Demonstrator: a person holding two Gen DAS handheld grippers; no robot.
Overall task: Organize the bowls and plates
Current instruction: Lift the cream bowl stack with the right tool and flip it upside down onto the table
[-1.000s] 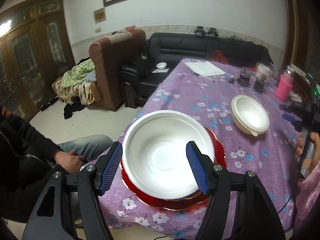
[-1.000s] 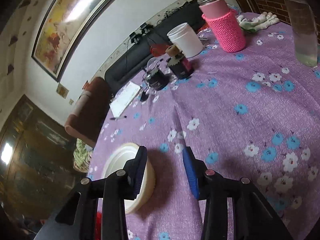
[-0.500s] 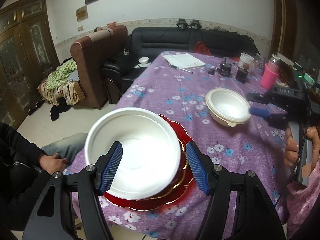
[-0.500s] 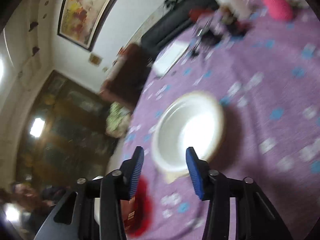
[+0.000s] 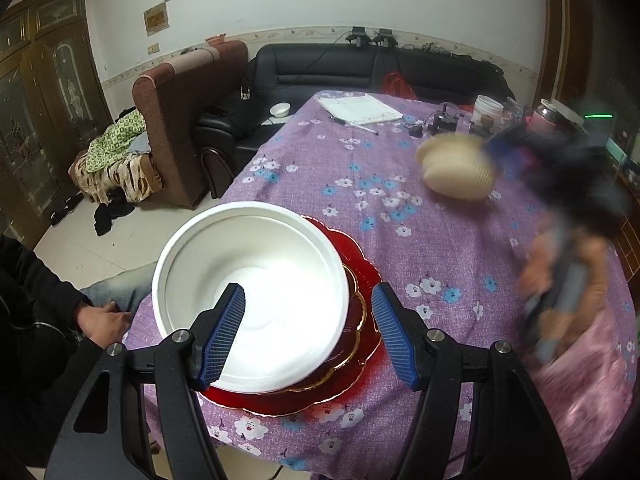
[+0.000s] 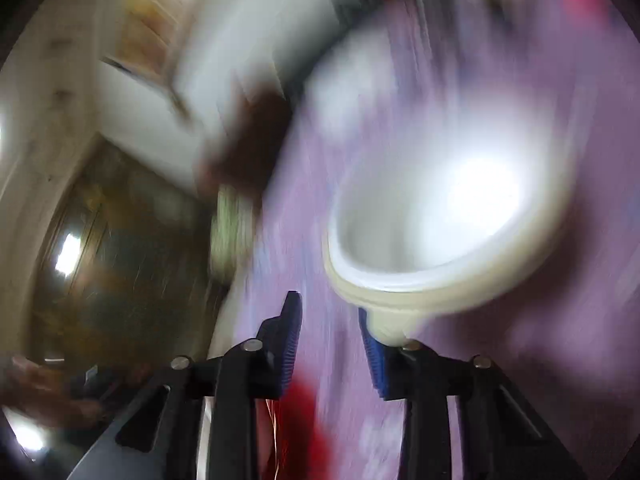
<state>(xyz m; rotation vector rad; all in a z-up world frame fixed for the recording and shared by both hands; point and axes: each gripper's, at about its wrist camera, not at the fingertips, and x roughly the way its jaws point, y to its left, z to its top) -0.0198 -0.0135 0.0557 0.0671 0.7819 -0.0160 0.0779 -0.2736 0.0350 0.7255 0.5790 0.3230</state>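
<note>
A large white bowl (image 5: 256,292) sits on a stack of red, gold-rimmed plates (image 5: 352,344) at the near table edge. My left gripper (image 5: 310,330) is open, its left finger over the bowl's inside, its right finger beside the plates. A smaller cream bowl (image 5: 456,170) is tilted up off the purple tablecloth (image 5: 360,184), blurred, with my right gripper (image 5: 504,148) at its far side. In the right wrist view the cream bowl (image 6: 452,208) is blurred and its rim tab lies against the right finger (image 6: 374,356) of my right gripper (image 6: 330,344); the jaws stand apart.
At the table's far end lie a notebook (image 5: 358,108), a pen, a white cup (image 5: 487,110), small dark gadgets and a pink bottle (image 5: 542,120). A seated person's hand (image 5: 104,320) is at the left. Sofas stand beyond the table.
The cream bowl has tipped up from flat on the table and the right gripper has swung fast toward it. The left gripper has drawn back slightly from the white bowl.
</note>
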